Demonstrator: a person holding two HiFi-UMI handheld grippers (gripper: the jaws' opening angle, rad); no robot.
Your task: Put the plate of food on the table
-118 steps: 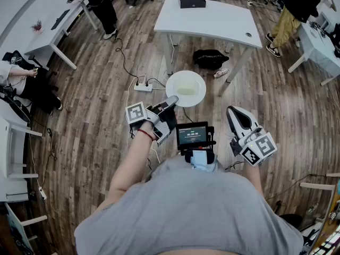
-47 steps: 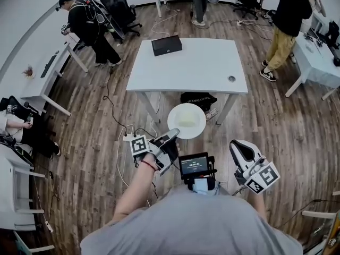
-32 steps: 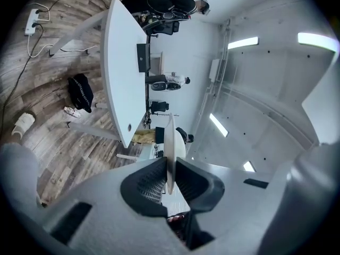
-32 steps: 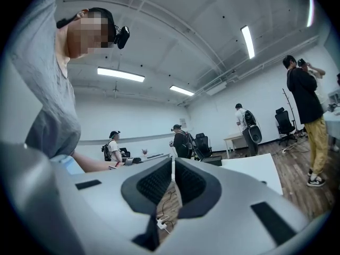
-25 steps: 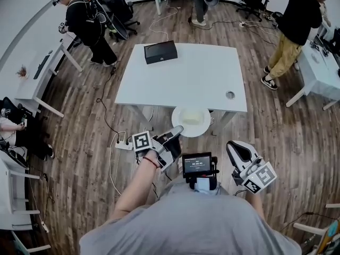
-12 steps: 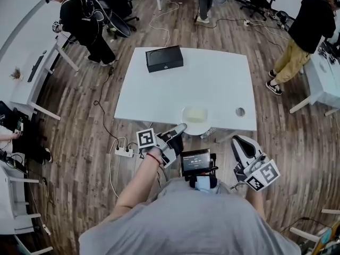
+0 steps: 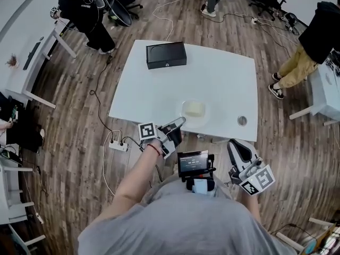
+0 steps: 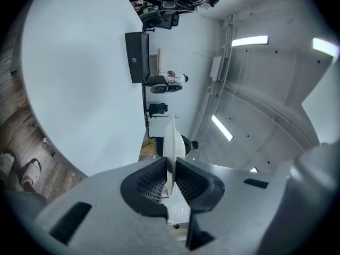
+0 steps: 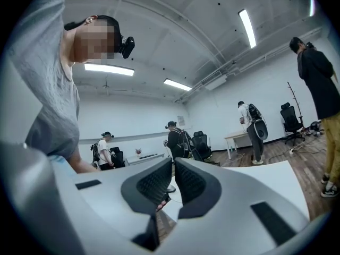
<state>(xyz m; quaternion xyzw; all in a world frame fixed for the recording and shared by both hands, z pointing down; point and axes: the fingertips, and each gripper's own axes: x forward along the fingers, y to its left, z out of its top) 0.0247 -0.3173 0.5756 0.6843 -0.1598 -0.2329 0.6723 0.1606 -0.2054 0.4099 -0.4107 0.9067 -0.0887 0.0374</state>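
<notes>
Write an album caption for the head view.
Left tongs hold a white plate of food by its rim at the near side of a white table; right tongs hang empty.

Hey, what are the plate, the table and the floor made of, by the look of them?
Plate: white, smooth, thin-rimmed; ceramic or melamine, can't tell.
Table: matte white flat top, likely laminate.
Floor: brown grained planks, wood or wood-look laminate.

The round white plate point(image 7: 205, 119) at the tip of the grey and black left gripper point(image 7: 179, 122) has a pale yellow block of food point(image 7: 195, 109) on it. Past the tongs are a plain white table point(image 7: 223, 73) and a flat black box point(image 7: 166, 54). The right gripper point(image 7: 234, 145) has black-and-white squares. The streaky wooden floor point(image 7: 79, 116) is brown.
</notes>
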